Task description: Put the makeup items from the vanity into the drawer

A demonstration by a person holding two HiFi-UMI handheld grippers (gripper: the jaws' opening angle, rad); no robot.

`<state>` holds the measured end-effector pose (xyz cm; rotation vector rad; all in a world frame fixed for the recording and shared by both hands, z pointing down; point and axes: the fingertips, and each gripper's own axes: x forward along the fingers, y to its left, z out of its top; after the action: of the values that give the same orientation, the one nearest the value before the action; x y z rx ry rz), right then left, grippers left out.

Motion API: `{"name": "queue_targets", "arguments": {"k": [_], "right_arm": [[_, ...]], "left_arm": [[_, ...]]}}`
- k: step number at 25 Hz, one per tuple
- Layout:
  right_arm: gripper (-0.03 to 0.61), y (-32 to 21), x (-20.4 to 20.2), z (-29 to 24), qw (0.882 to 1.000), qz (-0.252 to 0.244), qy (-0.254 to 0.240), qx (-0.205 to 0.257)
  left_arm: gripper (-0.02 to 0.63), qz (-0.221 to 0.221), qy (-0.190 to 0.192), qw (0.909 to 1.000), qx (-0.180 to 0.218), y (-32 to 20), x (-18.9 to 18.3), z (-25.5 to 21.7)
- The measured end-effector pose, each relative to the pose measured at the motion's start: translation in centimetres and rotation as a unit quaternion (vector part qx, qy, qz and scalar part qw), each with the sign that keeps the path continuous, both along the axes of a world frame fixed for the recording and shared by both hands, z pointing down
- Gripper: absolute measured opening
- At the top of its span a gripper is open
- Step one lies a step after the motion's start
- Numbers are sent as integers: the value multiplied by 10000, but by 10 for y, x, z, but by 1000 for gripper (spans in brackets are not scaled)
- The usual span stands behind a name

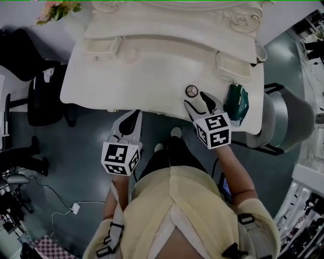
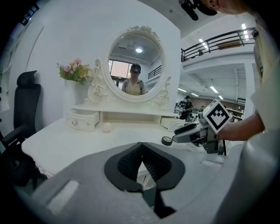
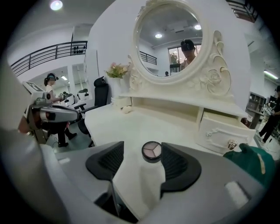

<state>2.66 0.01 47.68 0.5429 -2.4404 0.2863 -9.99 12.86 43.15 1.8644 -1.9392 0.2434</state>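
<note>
A round eyeshadow compact (image 1: 191, 91) lies near the front edge of the white vanity (image 1: 152, 76). My right gripper (image 1: 196, 101) is open, its tips on either side of the compact (image 3: 152, 152) and just short of it. Farther back on the tabletop rests a pale round puff (image 1: 131, 55). Small drawers stand at the left (image 1: 104, 45) and right (image 1: 229, 65) under the mirror. My left gripper (image 1: 132, 116) hangs off the table's front edge, shut and holding nothing; its pads (image 2: 151, 164) meet at the tip.
A green pouch (image 1: 236, 101) lies at the vanity's right end, beside the right gripper. A black office chair (image 1: 40, 96) stands left of the table, a grey chair (image 1: 288, 116) to the right. Flowers (image 1: 58, 9) sit at the back left corner.
</note>
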Motion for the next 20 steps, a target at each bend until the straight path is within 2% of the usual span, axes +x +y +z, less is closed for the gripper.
{"name": "queue_targets", "arguments": {"k": [13, 17, 20], "right_arm": [[249, -22, -14, 40, 9979, -277, 492, -317], [206, -24, -17, 46, 9965, -355, 689, -310], [202, -22, -17, 48, 9960, -434, 704, -334]], "left_arm": [[0, 292, -35, 9991, -299, -61, 12, 12], [0, 361, -43, 9987, -360, -76, 14, 16], [0, 395, -47, 9985, -387, -85, 16, 18]]}}
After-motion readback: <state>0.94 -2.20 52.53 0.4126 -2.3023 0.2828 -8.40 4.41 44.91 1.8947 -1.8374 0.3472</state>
